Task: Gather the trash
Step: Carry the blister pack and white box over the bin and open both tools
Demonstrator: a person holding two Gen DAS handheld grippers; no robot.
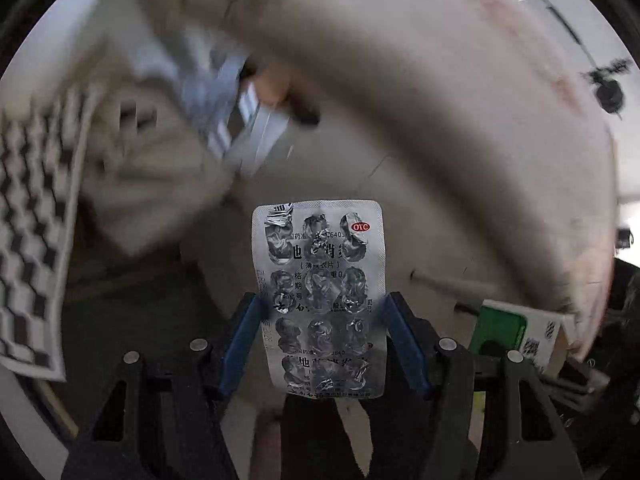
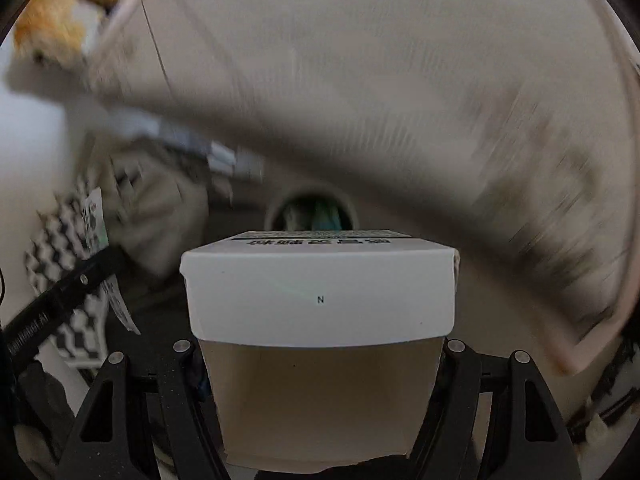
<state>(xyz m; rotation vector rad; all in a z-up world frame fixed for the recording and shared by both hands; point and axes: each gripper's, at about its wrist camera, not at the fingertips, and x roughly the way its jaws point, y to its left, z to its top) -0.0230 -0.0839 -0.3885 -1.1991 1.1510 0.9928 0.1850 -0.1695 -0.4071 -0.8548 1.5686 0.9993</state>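
Gripping an emptied foil blister pack point(image 1: 320, 300) by its edges, the left gripper point(image 1: 322, 344) has both blue pads pressed on it. Right gripper point(image 2: 320, 364) clamps a white carton point(image 2: 320, 300); surroundings blurred.

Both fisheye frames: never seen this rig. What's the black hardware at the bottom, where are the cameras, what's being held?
There is no robot arm. A person carries a two-finger gripper in each hand, and a camera on each looks forward along the fingers, so the black linkages at the bottom are the gripper itself.

Left wrist view: the left gripper, with blue pads, holds a used silver blister pack by its edges.

Right wrist view: the right gripper is clamped on a white carton, open towards the camera.

Everything behind is motion-blurred. A checkerboard sheet and a small round bin are recognisable; the rest I cannot tell.
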